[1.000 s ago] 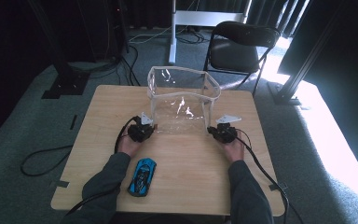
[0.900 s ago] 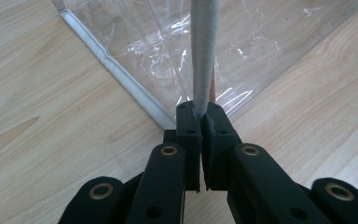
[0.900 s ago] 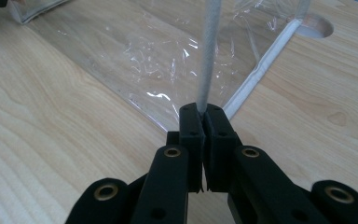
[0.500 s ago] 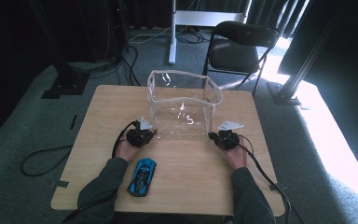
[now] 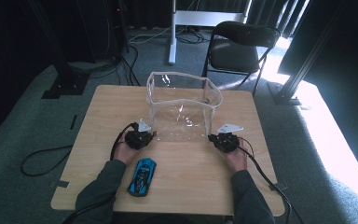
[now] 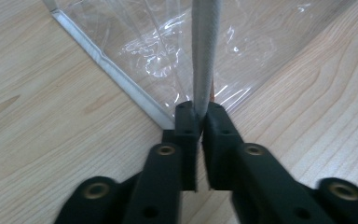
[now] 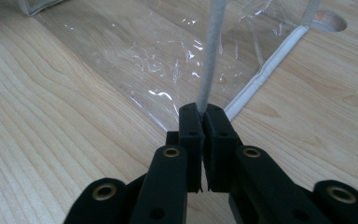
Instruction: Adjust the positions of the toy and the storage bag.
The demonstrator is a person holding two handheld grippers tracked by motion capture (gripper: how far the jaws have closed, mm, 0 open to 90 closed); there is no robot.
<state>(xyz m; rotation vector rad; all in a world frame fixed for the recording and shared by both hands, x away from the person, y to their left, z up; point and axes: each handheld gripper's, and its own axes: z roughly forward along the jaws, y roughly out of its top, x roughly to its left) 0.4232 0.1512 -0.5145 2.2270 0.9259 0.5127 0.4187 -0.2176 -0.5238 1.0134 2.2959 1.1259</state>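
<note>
From the high view, the clear plastic bag [image 5: 184, 109] stands open on the table [image 5: 98, 121], the left gripper [image 5: 145, 138] and right gripper [image 5: 218, 139] at its near corners; the blue toy car [image 5: 141, 177] lies near the table's front edge, outside the bag, so loading seems still to come. In the left gripper view, the jaws pinch the bag's white edge band [image 6: 205, 56], having just eased slightly. In the right gripper view, the jaws clamp the band [image 7: 209, 60] too.

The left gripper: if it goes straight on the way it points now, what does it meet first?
The left gripper is already clamped on the white corner seam of the clear plastic bag. Pushing on, it would probably press into the bag's clear wall directly behind.
</note>
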